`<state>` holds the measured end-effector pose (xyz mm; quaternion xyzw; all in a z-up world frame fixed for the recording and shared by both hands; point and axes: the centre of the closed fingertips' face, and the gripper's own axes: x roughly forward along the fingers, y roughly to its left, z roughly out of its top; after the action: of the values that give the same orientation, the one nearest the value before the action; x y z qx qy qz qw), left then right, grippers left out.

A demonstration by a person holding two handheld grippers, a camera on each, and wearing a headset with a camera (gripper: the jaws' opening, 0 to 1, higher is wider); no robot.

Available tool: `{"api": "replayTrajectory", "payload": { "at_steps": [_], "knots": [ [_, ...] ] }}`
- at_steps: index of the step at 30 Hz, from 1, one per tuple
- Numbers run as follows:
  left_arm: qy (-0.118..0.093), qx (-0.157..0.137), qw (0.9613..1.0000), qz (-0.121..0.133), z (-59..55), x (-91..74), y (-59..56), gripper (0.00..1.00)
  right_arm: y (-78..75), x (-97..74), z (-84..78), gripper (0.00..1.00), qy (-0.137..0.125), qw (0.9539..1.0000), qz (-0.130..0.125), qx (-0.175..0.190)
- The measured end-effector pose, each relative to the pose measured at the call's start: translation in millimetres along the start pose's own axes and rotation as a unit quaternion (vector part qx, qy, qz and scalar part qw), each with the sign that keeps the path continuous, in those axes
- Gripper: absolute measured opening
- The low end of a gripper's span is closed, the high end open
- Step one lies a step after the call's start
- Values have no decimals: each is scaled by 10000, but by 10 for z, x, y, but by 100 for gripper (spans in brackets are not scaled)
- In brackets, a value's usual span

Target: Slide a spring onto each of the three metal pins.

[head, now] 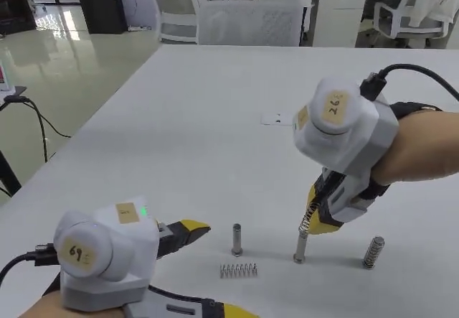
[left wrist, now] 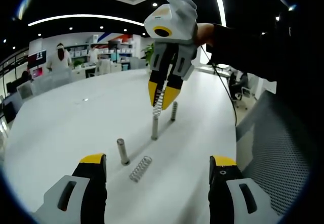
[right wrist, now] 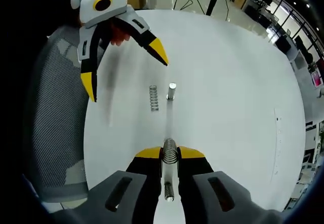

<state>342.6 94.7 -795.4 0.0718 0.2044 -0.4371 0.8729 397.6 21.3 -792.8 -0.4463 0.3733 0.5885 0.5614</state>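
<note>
Right gripper (head: 319,223), centre right of the head view: I am seeing its fingers (right wrist: 148,154) drawn narrow and clamping a spring (head: 308,216). The spring is hanging tilted from the yellow tips. Its lower end is meeting the top of the middle pin (head: 300,247), which is standing upright on the tabletop (head: 179,117). I cannot tell whether the coil has passed over the pin's tip.

Left gripper (left wrist: 158,162), lower left of the head view: its fingers (left wrist: 93,164) are standing wide apart and holding nothing. It is hovering low over the tabletop.

In the left gripper view a loose spring (left wrist: 140,168) is lying flat between and ahead of those fingers, apart from both. A bare pin (left wrist: 122,151) is standing just beside it, up and to the left in that frame.

In the head view the three pins are forming a row along the lower edge:
- the bare pin on the left, with the loose spring just below it
- the middle pin
- a third pin (head: 373,252) on the right, wearing a spring around its shaft

The right gripper is sitting between the left gripper and that third pin. White chairs (head: 176,9) are standing beyond the far edge, top of frame.
</note>
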Motion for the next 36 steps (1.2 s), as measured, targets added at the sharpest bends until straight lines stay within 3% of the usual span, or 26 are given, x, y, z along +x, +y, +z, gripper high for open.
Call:
{"api": "replayTrajectory", "payload": {
  "at_steps": [28,36],
  "knots": [
    [10,-26,10000,-21,-25,-10,-4,78,-23,327,-151,9,375,9992,62,97],
    [43,-32,10000,-33,-43,-9,-5,78,21,440,-182,9,387,9989,211,167]
  ]
}}
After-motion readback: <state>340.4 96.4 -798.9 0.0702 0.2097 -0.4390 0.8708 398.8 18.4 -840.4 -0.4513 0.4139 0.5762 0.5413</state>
